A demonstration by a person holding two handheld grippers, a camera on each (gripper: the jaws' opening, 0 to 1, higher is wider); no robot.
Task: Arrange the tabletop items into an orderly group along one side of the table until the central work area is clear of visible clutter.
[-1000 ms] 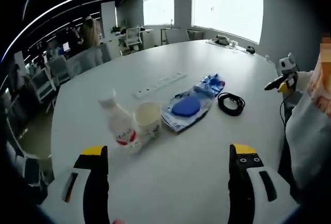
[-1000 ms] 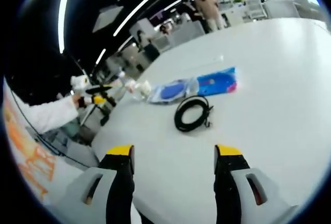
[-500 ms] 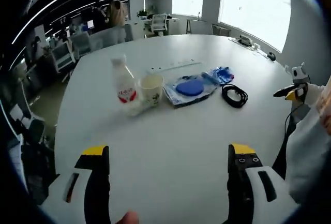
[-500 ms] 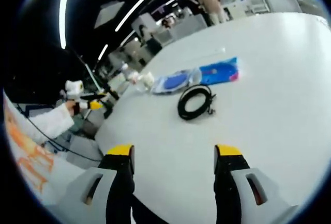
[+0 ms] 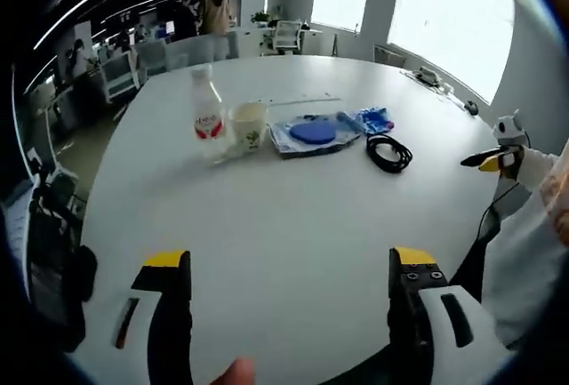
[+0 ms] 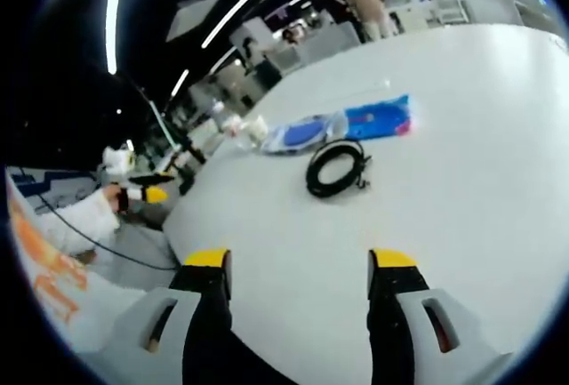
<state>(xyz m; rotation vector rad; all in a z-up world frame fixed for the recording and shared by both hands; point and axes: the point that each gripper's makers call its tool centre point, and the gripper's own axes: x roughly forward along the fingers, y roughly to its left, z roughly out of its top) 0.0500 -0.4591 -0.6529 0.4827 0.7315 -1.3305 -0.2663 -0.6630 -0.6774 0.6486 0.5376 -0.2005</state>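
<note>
Your left gripper (image 5: 284, 274) and right gripper (image 6: 298, 269) hold their fingers apart and empty above the white desk (image 5: 284, 198). At twelve o'clock: bottle (image 5: 206, 111), paper cup (image 5: 246, 126), limp blue packet (image 5: 316, 132), floppy cable coil (image 5: 388, 152). Grip the light, crushable cup gently mid-wall.

Near counter (image 5: 284, 225): bare white surface stretched from both grippers' jaws towards the items, open to pass.
Far row: bottle (image 5: 207, 116), cup (image 5: 247, 126), blue packet (image 5: 316, 132) and coiled cable (image 5: 388, 152) stood close together in a line, blocking that strip.
Behind row: a thin white strip (image 5: 298, 100) lay there, then open counter.
Right edge: a person's sleeve (image 5: 533, 225) crowded it.
</note>
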